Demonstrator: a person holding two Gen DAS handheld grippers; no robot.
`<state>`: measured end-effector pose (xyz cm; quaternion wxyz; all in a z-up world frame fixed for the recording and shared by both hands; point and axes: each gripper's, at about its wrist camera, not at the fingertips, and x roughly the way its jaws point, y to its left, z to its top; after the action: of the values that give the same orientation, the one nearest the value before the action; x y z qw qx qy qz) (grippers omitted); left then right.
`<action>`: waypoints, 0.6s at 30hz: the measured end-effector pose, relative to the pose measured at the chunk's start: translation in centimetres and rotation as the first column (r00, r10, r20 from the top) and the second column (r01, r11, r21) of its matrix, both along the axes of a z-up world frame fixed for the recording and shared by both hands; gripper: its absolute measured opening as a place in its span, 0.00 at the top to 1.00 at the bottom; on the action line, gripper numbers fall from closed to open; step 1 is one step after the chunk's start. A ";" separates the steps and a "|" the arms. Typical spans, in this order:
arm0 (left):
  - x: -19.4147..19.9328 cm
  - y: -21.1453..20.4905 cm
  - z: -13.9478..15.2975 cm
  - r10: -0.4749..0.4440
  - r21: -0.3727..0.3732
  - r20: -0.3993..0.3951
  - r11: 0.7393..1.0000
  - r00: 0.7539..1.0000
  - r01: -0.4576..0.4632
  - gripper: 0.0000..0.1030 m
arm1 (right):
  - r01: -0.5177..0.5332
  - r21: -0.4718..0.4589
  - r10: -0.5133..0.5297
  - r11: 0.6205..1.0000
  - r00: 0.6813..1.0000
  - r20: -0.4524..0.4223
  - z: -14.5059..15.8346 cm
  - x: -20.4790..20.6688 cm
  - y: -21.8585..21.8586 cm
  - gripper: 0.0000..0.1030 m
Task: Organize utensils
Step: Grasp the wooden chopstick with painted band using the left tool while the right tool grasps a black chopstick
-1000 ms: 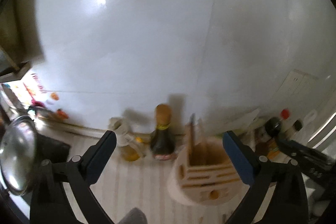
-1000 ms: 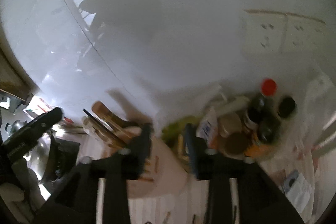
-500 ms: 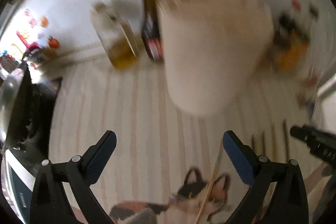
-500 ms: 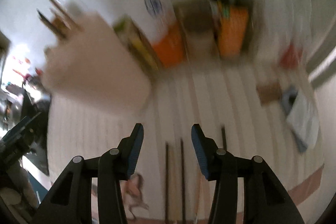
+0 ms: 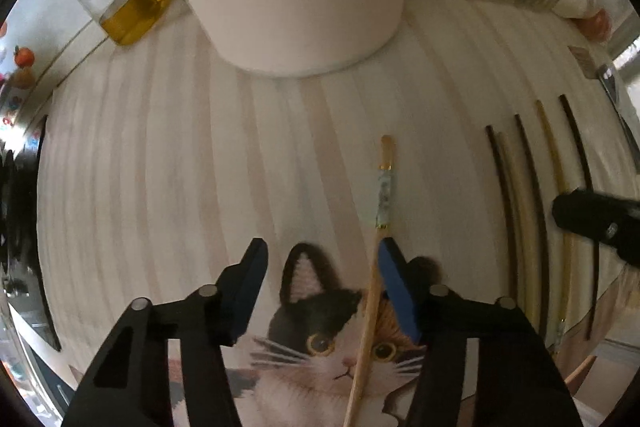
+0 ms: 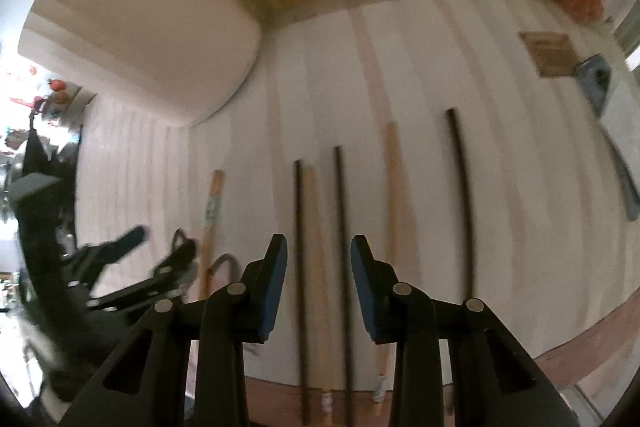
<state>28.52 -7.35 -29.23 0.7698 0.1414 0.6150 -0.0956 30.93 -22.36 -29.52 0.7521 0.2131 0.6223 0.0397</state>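
Each black gripper point(image 5: 320, 259) has blue pads and silver screws.

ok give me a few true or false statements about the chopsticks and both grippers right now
1. The left gripper is open, its fingers on either side of a light wooden chopstick. True.
2. The right gripper is clamped shut on a dark chopstick. False: it is open and holds nothing, with chopsticks on the mat showing between its fingers.
3. The chopstick at the left gripper lies partly over a cat picture. True.
4. All the chopsticks are already inside the white utensil holder. False: several dark and light ones lie on the striped mat.
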 end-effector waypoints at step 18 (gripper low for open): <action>1.0 5.2 -0.4 0.146 -0.126 -0.094 0.980 0.985 -0.158 0.91 | -0.080 -0.102 0.071 0.992 0.994 -0.085 -3.4 0.4 4.0 0.72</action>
<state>29.52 -2.13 -29.60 0.7560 0.0384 0.6481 -0.0829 31.37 -18.40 -32.88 0.7344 0.1511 0.6611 0.0268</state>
